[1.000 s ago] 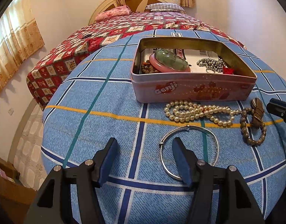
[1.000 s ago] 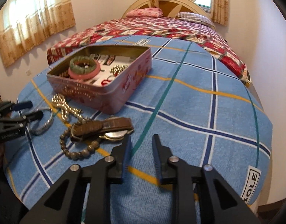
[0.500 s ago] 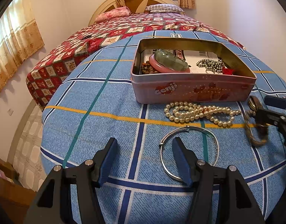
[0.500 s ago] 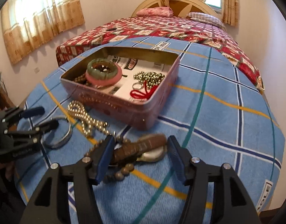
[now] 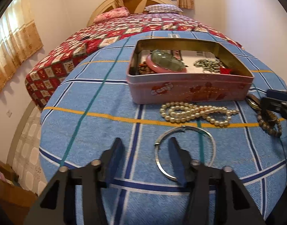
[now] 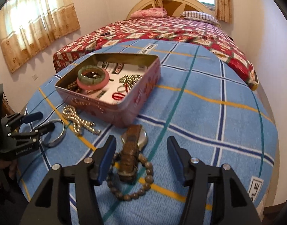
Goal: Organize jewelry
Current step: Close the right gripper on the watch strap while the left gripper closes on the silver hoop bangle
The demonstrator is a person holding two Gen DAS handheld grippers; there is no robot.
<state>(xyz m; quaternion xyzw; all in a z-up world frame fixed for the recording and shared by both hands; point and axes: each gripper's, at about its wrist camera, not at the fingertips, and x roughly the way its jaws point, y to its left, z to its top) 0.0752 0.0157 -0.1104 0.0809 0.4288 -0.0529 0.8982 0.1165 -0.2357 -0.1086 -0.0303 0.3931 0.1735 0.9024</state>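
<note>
Since the frame half a second back, the left tool (image 5: 146, 147) has narrowed: its jaws have just been closing around the near rim of the silver bangle (image 5: 184, 151), one finger inside the ring and one outside, with a clear gap left, so nothing is clamped. The right tool (image 6: 141, 148) has closed only slightly and stands apart, straddling the brown watch (image 6: 131, 150) and the brown bead bracelet (image 6: 132, 176) without its pads pressing on either; the watch now lies lengthwise between the fingers.

Everything sits on a blue checked blanket (image 6: 209, 112) spread over a bed with a red patchwork quilt (image 6: 180, 31), in a pale-walled room with tan curtains (image 6: 36, 24).

The pink tin (image 6: 113, 86) is open and holds a green bangle stacked on a pink one, gold beads and a red ring. A pearl necklace (image 5: 195, 112) lies bunched in loops just in front of the tin, between it and the silver bangle.
</note>
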